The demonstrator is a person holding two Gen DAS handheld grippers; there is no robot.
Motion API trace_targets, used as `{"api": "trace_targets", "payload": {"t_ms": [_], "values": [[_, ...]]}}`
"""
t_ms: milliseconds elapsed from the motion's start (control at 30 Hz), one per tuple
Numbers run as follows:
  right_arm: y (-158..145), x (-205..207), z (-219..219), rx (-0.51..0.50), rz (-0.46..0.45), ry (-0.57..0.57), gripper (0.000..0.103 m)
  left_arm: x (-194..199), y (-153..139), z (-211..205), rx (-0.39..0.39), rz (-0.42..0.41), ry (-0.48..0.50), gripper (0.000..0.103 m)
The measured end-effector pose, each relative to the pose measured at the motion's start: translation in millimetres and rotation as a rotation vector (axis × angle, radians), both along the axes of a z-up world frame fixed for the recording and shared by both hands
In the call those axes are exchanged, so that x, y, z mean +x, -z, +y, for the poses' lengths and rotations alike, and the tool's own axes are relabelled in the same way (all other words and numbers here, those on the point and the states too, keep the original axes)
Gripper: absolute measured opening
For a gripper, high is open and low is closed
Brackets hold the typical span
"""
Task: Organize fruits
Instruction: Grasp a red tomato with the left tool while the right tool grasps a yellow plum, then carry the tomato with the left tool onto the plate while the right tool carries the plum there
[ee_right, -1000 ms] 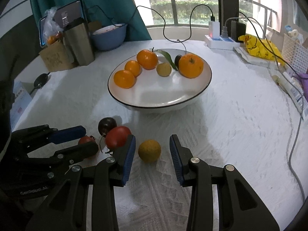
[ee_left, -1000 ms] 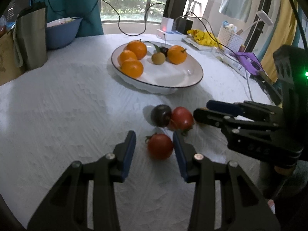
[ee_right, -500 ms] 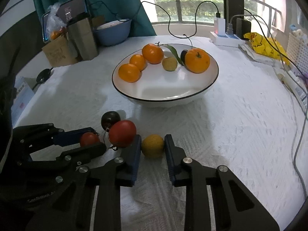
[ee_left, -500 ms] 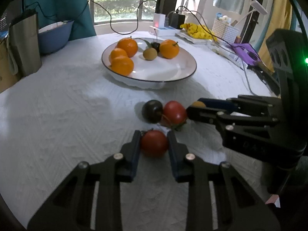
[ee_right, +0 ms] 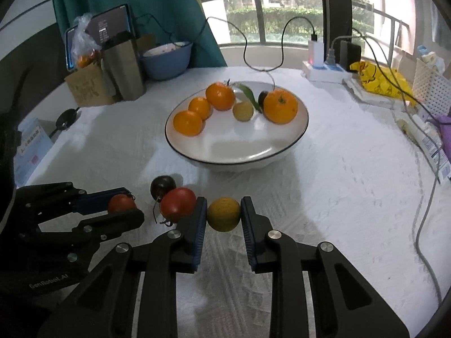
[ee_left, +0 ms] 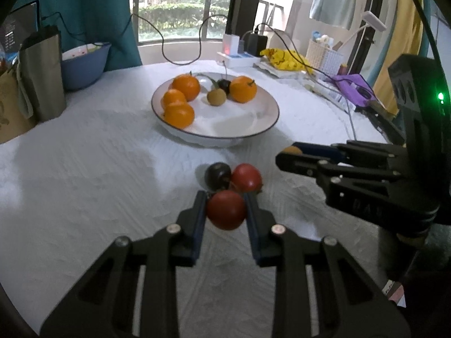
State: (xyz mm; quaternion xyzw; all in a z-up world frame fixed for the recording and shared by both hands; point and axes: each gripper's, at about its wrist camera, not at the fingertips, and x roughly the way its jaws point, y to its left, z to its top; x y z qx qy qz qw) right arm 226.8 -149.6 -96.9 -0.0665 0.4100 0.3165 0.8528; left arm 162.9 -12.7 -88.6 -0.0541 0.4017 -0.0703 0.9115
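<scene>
White tablecloth under us, balcony window behind. Our left gripper clamped on red tomato; right gripper clamped on yellow fruit. Second tomato and dark fruit lie touching between us (near plate holding oranges).

A round table under a white textured cloth carries a white plate at its middle. Nearer lie a dark fruit touching a red tomato; far left stands a blue bowl.
</scene>
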Motion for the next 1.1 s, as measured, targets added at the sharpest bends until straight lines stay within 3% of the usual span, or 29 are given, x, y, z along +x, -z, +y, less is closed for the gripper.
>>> {"api": "trace_targets", "payload": {"t_ms": [567, 1100], "values": [[-19.4, 11.5, -2.6, 0.023, -0.044, 0.006, 0.026, 9.0, -24.9, 6.3, -0.014, -0.052, -0.011, 0.028], [-24.5, 42.8, -3.6, 0.043, -0.047, 0.020, 0.026, 47.4, -31.1, 9.6, 0.003, -0.067, 0.000, 0.028]]}}
